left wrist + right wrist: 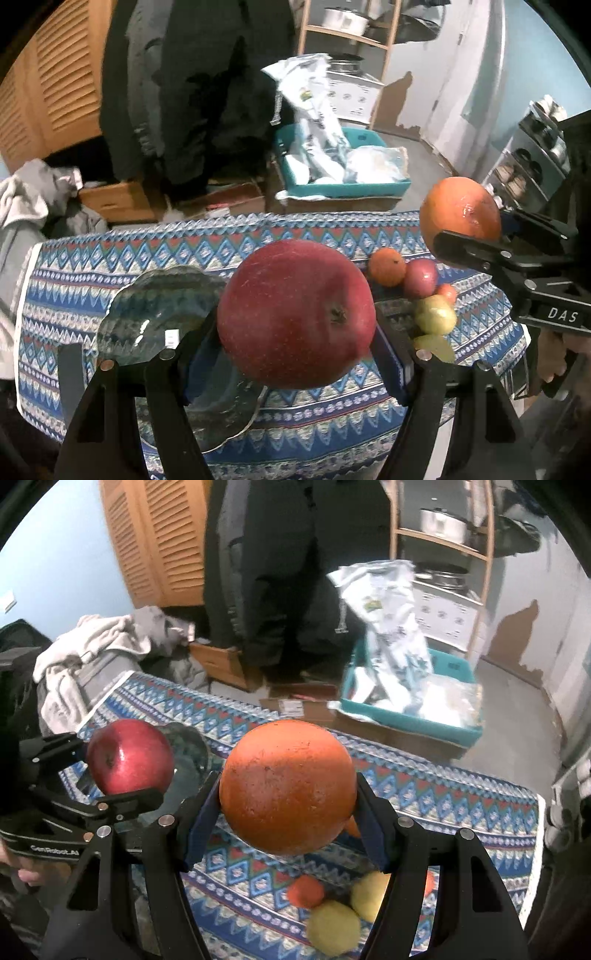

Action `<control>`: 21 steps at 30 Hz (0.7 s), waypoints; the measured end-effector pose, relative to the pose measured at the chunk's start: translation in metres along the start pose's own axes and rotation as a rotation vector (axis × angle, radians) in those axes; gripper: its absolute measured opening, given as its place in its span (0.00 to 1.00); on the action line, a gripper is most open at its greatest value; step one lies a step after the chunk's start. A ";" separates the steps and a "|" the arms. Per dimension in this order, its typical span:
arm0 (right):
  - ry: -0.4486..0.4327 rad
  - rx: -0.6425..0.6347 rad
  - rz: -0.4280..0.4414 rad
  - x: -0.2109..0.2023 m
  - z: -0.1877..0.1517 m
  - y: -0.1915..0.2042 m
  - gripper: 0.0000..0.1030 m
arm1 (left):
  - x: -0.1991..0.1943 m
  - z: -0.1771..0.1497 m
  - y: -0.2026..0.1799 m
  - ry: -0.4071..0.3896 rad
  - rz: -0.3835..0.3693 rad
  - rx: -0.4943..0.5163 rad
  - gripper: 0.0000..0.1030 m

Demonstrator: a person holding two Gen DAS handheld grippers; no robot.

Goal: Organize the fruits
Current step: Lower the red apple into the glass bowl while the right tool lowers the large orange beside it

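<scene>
My left gripper (295, 325) is shut on a big red apple (295, 317) and holds it above a glass bowl (159, 314) on the patterned tablecloth (295, 417). My right gripper (286, 801) is shut on a large orange (286, 786), also lifted above the table. Each wrist view shows the other gripper: the orange (460, 212) at the right, the apple (129, 757) at the left over the bowl (192, 746). A pile of loose fruit lies on the cloth: a small orange (386, 266), a reddish fruit (421, 277) and yellow-green fruits (434, 314), with two lemons (334, 926) low in the right wrist view.
Beyond the table's far edge stand a teal bin (343, 184) full of plastic bags on cardboard boxes, a wooden shelf (384, 55) with pots, hanging dark clothes (207, 92) and a heap of laundry (92, 646) at the left. A shoe rack (532, 158) stands at the right.
</scene>
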State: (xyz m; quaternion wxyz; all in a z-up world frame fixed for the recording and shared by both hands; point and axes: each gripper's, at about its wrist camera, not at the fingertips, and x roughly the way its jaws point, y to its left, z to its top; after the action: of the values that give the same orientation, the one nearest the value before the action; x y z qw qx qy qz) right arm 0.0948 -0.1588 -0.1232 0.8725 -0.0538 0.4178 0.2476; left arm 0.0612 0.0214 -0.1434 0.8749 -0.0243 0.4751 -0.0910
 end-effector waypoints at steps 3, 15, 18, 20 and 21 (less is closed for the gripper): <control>0.012 -0.027 0.016 0.010 0.005 0.015 0.66 | 0.000 -0.006 0.016 0.002 0.012 -0.022 0.74; 0.076 -0.057 0.101 0.058 0.022 0.057 0.66 | 0.016 -0.027 0.080 0.041 0.056 -0.116 0.74; 0.097 -0.073 0.117 0.071 0.023 0.068 0.66 | 0.022 -0.033 0.094 0.061 0.066 -0.140 0.74; 0.111 -0.083 0.121 0.079 0.023 0.075 0.66 | 0.024 -0.037 0.103 0.073 0.074 -0.157 0.74; 0.116 -0.085 0.124 0.082 0.023 0.078 0.66 | 0.026 -0.039 0.107 0.077 0.077 -0.163 0.74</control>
State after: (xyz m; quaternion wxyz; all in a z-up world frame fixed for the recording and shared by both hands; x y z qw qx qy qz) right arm 0.1168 -0.0525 -0.1613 0.8268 -0.0793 0.4593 0.3151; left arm 0.0567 0.1237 -0.1997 0.8538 -0.0737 0.5149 -0.0190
